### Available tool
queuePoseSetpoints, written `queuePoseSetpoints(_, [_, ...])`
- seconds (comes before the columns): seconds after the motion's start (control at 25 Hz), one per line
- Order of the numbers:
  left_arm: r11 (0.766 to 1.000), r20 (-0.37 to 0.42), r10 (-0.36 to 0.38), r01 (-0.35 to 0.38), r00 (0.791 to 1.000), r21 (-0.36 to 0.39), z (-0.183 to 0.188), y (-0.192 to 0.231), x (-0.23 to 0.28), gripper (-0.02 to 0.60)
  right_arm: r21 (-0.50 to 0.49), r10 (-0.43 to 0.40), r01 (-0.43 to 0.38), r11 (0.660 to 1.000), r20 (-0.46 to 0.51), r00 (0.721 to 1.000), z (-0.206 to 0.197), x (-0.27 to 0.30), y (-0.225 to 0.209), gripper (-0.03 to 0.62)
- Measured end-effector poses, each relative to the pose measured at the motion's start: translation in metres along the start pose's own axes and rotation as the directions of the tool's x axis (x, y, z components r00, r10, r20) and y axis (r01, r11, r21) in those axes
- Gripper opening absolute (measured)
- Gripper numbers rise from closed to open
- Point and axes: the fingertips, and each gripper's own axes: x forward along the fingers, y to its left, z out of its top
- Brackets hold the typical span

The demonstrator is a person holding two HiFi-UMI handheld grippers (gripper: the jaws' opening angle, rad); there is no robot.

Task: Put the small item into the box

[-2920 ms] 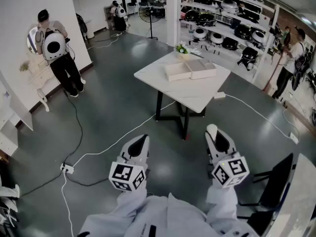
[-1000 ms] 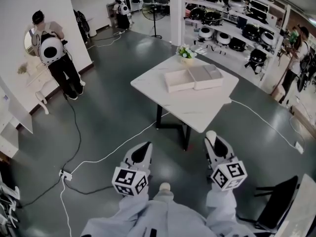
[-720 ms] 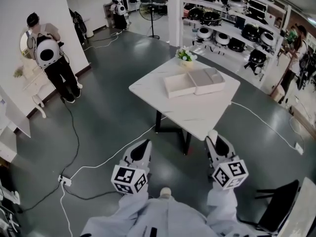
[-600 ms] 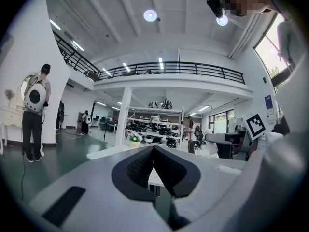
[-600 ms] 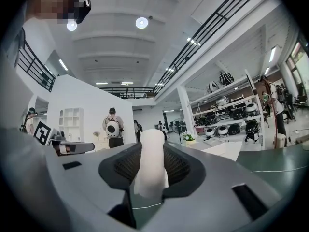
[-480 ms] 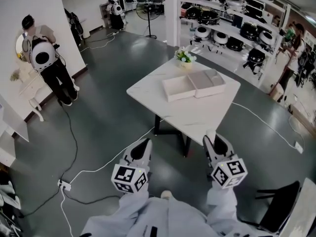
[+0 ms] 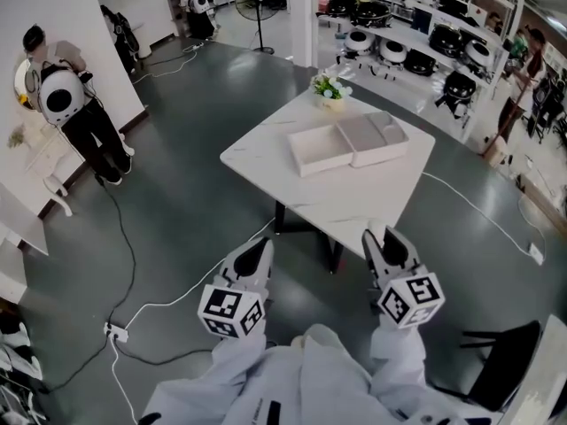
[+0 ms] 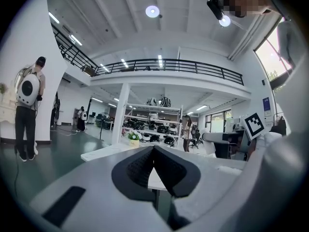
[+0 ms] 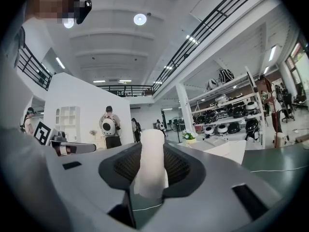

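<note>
A white open box (image 7: 319, 151) with its lid (image 7: 376, 137) beside it lies on the white table (image 7: 354, 202) ahead of me. My right gripper (image 7: 379, 242) is held low in front of my body, short of the table's near edge. It is shut on a small white cylindrical item (image 9: 149, 156) that stands upright between the pads. To its left, my left gripper (image 7: 255, 253) is at the same height. Its jaws (image 8: 153, 151) meet at the tips with nothing between them.
A small flower pot (image 7: 329, 89) stands at the table's far corner. White cables (image 7: 186, 277) run across the grey floor to a power strip (image 7: 113, 331). A dark chair (image 7: 496, 352) is at my right. A person with a backpack (image 7: 66, 96) stands at the left wall. Shelves (image 7: 416, 34) line the back.
I have come nearer to the table, which now sits larger and closer below the grippers. Both grippers keep their pose, and the white item stays in the right one.
</note>
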Motion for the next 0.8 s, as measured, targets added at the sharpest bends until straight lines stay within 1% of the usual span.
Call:
queuePoseSetpoints(0.36, [1.000,-0.022,0.011,-0.011,1.000,-0.019,-0.003,0.026,0.034,-0.003,0.012,0.008,-0.007,1.000,-0.021,1.000,-0.002,0.046,-0.016,0.120])
queuePoseSetpoints(0.56, [0.999,-0.034,0.030,-0.031,0.999,-0.022,-0.003,0.055,0.063,-0.003,0.031,0.015,-0.015,0.999,-0.024,1.000,-0.003,0.092,-0.033,0.120])
queuePoseSetpoints(0.8, [0.998,-0.047,0.051,-0.053,0.998,-0.040,0.000,0.085,0.109,-0.003,0.038,0.041,-0.040,0.998,-0.036,0.998,0.001,0.151,-0.057,0.120])
